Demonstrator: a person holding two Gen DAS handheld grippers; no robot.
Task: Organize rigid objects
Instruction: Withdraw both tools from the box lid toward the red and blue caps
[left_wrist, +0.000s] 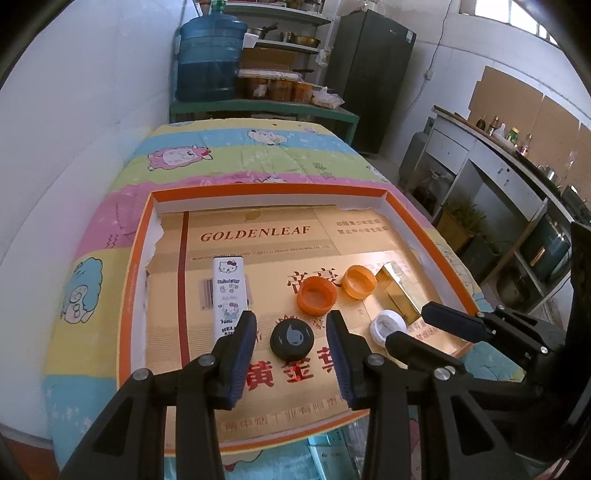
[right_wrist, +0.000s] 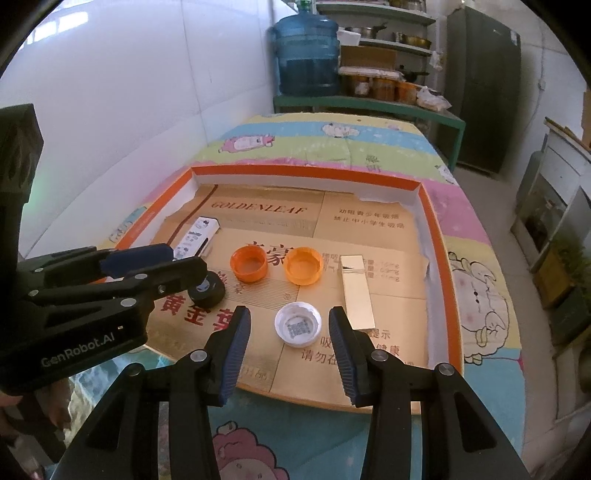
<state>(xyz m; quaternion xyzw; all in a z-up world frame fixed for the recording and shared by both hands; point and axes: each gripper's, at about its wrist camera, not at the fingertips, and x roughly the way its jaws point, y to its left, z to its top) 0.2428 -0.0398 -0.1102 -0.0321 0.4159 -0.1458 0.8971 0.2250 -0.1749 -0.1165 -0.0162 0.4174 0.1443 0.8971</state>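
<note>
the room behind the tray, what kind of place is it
Probably a home kitchen or storeroom: a blue water jug, shelves holding pots, a dark fridge, and a counter with sauce bottles.

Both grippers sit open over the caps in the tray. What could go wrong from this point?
1. The left gripper and right gripper work close together; they could collide.
2. The black cap and white cap are low and round, so closing jaws may skid them away.
3. The gold box lies just beside the white cap; the right gripper may nudge it.
</note>
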